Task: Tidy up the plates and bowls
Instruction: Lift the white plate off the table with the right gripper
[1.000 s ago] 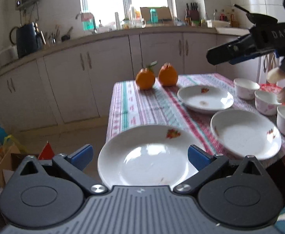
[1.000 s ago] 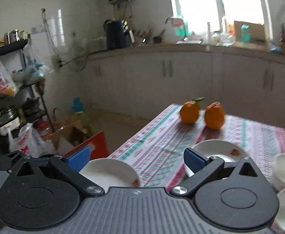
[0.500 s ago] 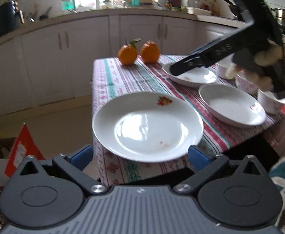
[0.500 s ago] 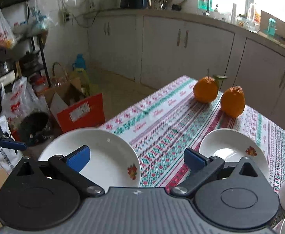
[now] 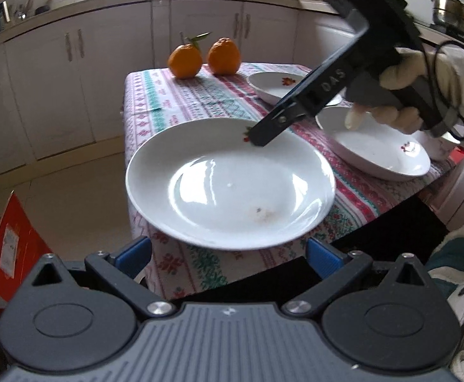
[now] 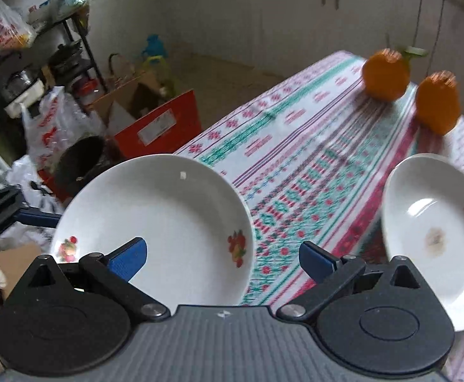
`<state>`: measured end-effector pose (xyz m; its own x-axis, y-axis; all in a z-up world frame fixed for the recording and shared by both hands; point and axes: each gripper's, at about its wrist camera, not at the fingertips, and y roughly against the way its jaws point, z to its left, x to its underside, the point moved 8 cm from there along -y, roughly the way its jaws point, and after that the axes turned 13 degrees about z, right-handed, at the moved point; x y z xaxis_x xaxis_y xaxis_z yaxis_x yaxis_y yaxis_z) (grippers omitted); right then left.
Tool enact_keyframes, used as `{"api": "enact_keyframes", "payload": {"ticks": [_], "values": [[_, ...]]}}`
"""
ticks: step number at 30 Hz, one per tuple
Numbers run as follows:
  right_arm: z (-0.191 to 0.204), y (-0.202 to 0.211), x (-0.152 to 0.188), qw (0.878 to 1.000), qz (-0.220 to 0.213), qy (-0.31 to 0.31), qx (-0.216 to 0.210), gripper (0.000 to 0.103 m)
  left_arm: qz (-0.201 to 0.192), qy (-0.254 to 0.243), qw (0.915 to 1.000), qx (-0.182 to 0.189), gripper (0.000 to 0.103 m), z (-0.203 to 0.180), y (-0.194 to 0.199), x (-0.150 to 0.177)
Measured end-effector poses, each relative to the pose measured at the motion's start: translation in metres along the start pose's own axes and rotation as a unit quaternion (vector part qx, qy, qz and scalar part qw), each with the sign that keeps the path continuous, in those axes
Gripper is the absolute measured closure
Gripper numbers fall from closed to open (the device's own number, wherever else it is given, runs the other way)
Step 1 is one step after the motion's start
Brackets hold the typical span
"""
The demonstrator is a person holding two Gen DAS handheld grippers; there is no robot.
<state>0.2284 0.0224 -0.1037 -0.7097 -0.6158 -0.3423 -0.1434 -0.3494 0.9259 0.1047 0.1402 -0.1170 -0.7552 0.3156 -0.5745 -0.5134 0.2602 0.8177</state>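
Note:
A large white plate (image 5: pixel 230 184) with a red flower print overhangs the near corner of the striped table (image 5: pixel 181 102). My left gripper (image 5: pixel 228 254) is open, its blue pads on either side of the plate's near rim and not touching it. My right gripper (image 5: pixel 257 137), held by a gloved hand, hovers at the far rim of this plate. In the right wrist view it (image 6: pixel 222 259) is open, with the same plate (image 6: pixel 155 226) under its left finger. A second plate (image 5: pixel 375 149) and a third plate (image 5: pixel 276 86) lie further right.
Two oranges (image 5: pixel 185 62) sit at the table's far end. A red cardboard box (image 6: pixel 158 127) and plastic bags (image 6: pixel 57 121) crowd the floor to the left of the table. White cabinets (image 5: pixel 72 63) run along the back wall. A pot (image 5: pixel 454 16) stands at the back right.
Both grippers have tilted downward and come closer to the corner plate. The right gripper swung from high above the bowls to that plate's far rim.

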Motion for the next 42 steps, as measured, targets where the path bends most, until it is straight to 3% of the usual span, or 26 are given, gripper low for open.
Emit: {"api": "enact_keyframes", "payload": {"ticks": [3, 15, 30, 42], "values": [[0.001, -0.007, -0.004, 0.999, 0.019, -0.002, -0.031, 0.009, -0.001, -0.009, 1.0000, 0.000, 0.001, 0.000, -0.003, -0.003], [-0.004, -0.022, -0.013, 0.995, 0.047, -0.008, -0.087, 0.033, 0.005, -0.014, 0.9998, 0.015, 0.002, 0.000, -0.009, -0.007], [-0.012, -0.026, -0.021, 0.987, 0.056, -0.035, -0.147, 0.034, 0.018, -0.022, 0.9995, 0.015, 0.002, 0.000, -0.012, -0.009], [-0.015, -0.019, -0.025, 0.987, 0.047, -0.038, -0.146, 0.034, 0.031, -0.023, 0.9990, 0.022, 0.002, 0.005, -0.017, -0.017]]}}
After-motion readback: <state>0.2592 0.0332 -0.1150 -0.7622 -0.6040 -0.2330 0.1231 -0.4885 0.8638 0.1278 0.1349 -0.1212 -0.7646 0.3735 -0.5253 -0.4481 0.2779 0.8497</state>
